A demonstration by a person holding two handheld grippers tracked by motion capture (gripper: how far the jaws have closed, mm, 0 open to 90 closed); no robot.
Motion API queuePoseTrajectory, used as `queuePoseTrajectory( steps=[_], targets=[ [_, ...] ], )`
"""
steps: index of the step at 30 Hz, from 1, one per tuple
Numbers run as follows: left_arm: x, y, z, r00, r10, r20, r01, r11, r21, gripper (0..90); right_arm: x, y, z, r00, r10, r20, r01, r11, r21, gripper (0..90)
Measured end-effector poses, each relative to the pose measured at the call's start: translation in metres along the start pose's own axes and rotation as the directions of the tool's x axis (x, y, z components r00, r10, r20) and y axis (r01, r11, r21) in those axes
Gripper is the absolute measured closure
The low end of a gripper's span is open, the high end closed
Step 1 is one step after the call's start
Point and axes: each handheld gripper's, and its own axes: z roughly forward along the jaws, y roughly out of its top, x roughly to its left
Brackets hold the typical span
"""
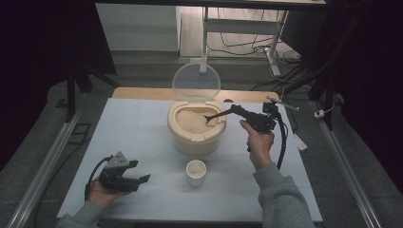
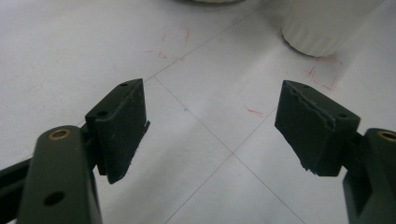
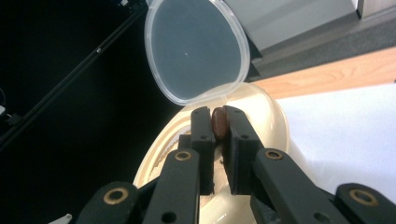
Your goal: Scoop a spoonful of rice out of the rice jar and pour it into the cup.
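A cream tub (image 1: 196,137) of rice (image 1: 192,119) stands mid-table with its clear lid (image 1: 196,81) flipped up behind it. My right gripper (image 1: 236,110) is shut on the handle of a dark spoon (image 1: 216,115), whose bowl dips into the rice at the right rim. In the right gripper view, the brown handle end (image 3: 218,126) is pinched between the pads of the right gripper (image 3: 218,114), with the lid (image 3: 196,51) and tub rim (image 3: 268,112) beyond. A small white cup (image 1: 196,172) stands in front of the tub. My left gripper (image 1: 141,171) rests open near the front left, nothing between its jaws.
The white table top (image 1: 133,128) has faint red marks near the cup (image 2: 327,23), seen past the left gripper (image 2: 210,121). A wooden strip (image 1: 142,93) runs along the far edge. Stand legs and cables (image 1: 266,47) lie on the floor behind.
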Motion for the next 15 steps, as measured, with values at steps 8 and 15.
queuePoseTrajectory(
  steps=[8,15],
  targets=[
    [0.000,0.000,0.000,1.0000,0.002,-0.002,-0.002,1.0000,0.000,24.6,-0.011,-0.001,-0.003,0.9954,0.094,-0.017,-0.094,0.996,-0.009,82.4],
    [0.000,0.000,0.000,1.0000,0.006,-0.005,-0.006,1.0000,0.005,24.6,-0.015,-0.001,-0.006,0.9919,0.125,-0.025,-0.125,0.992,-0.021,82.4]
  ],
)
